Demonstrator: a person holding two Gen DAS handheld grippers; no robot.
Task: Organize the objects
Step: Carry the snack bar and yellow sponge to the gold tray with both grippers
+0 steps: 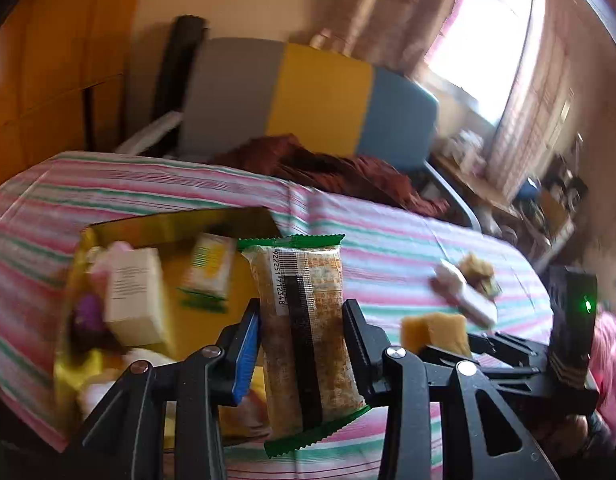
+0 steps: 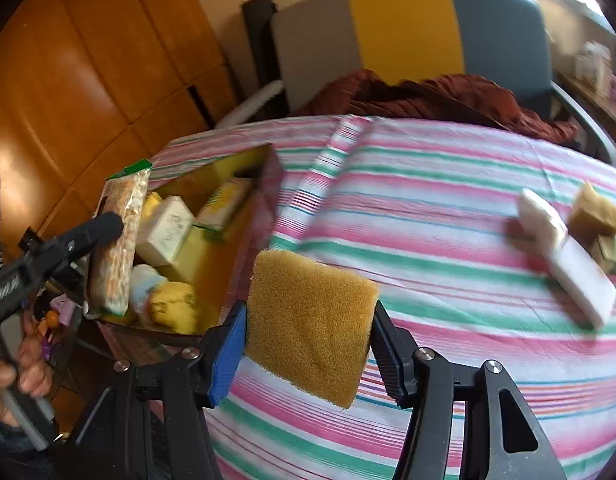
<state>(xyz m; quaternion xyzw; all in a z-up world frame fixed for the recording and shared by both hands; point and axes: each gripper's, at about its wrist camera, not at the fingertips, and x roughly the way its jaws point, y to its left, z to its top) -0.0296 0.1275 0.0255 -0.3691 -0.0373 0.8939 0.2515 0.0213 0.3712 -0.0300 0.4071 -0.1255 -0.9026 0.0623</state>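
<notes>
My left gripper [image 1: 302,316] is shut on a long snack bar in a green-edged wrapper [image 1: 308,332], held upright over the near right edge of the golden box [image 1: 180,220]. The same bar [image 2: 120,240] and left gripper [image 2: 104,228] show in the right wrist view above the golden box [image 2: 264,184]. My right gripper [image 2: 308,328] is shut on a yellow-brown sponge [image 2: 312,320], held above the striped cloth just right of the box. It also shows in the left wrist view [image 1: 436,334].
The box holds small cartons [image 2: 168,232] and soft items. On the striped cloth [image 2: 428,200] at the right lie a white bar [image 2: 568,264] and brown sponge blocks [image 2: 596,212]. A chair [image 2: 408,28] with a red-brown garment stands behind.
</notes>
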